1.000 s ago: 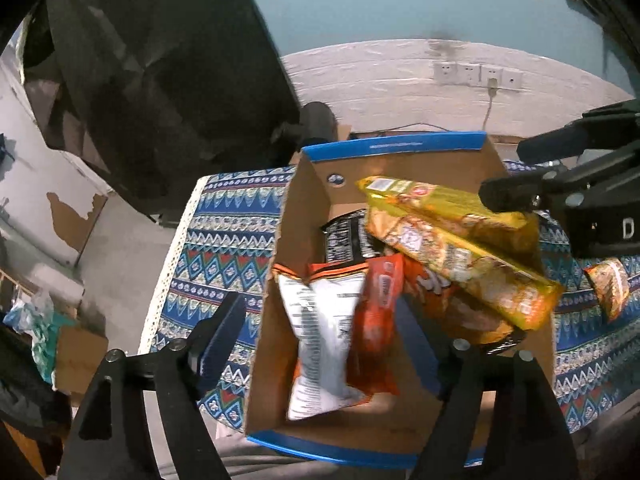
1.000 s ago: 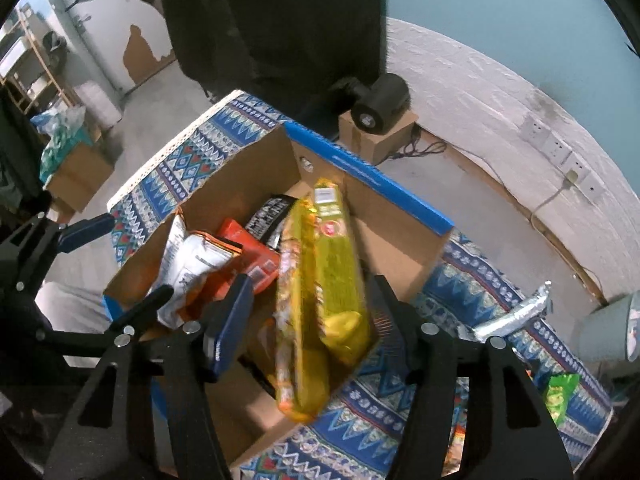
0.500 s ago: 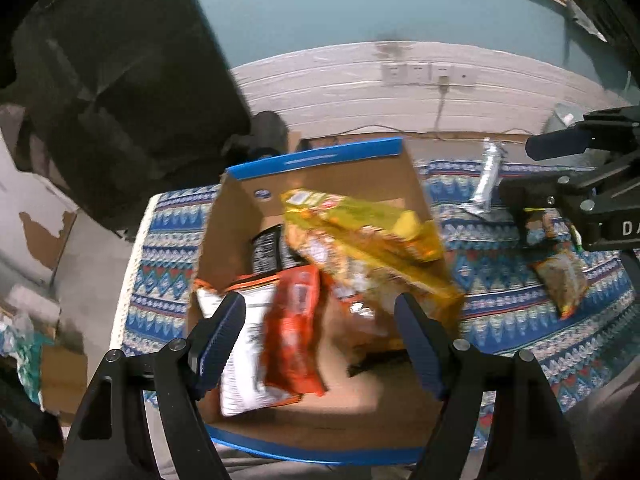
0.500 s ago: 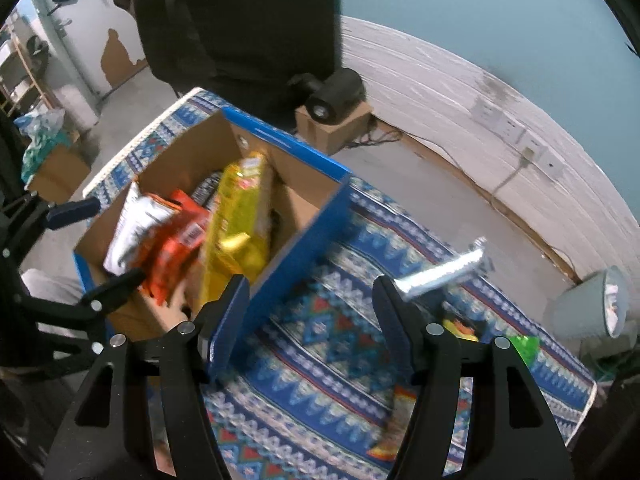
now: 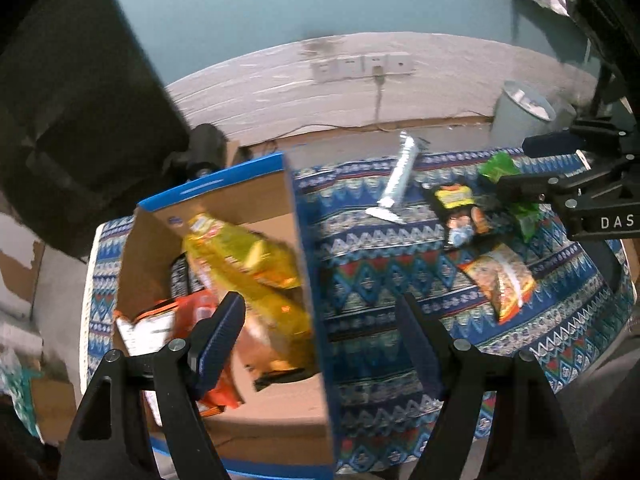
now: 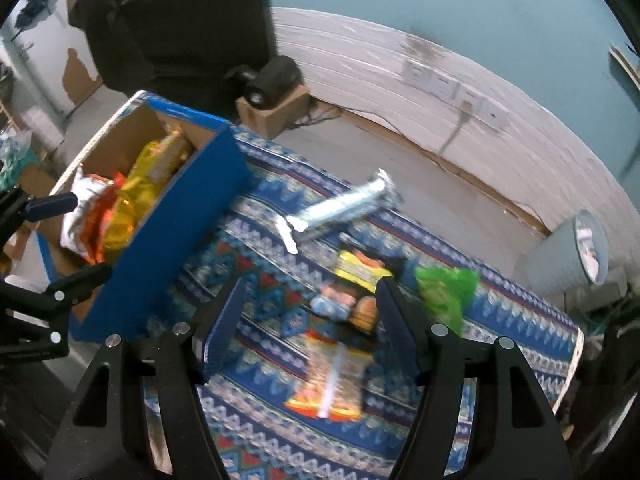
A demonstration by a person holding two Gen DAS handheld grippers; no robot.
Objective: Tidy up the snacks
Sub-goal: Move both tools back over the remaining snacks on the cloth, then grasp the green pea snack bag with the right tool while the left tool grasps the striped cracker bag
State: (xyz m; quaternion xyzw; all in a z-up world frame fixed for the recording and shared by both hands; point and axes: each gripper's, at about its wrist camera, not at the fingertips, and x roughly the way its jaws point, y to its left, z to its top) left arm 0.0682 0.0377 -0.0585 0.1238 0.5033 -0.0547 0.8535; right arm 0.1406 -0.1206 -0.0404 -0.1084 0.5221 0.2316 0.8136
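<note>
Since one second ago, the right gripper (image 6: 308,328) has left the cardboard box (image 5: 256,420) and now hovers over the patterned tablecloth (image 6: 256,240), jaws spread wide and holding nothing. The two long yellow snack packs (image 5: 248,264) it carried earlier now lie inside the box, leaning against the right wall above the orange packet (image 5: 200,308) and the white chip bag (image 5: 148,328). The left gripper (image 5: 320,340) also stands spread and empty; it has shifted rightward, so the box's blue right wall now runs between its fingers rather than the box interior.

Loose snacks on the cloth are now in view: a silver foil pack (image 6: 344,204), a yellow-and-black packet (image 6: 360,272), a green bag (image 6: 444,292), and an orange packet (image 6: 332,384) lying between the right gripper's fingers, seam side up.

Both views are motion-blurred; printing on every wrapper is unreadable. A dark packet (image 5: 180,276) in the box is mostly buried under the yellow packs. The box's near edge is cut off by the left gripper's body. In the left view the right gripper covers part of the green bag. A grey bin (image 6: 568,256) stands past the table's far corner.
</note>
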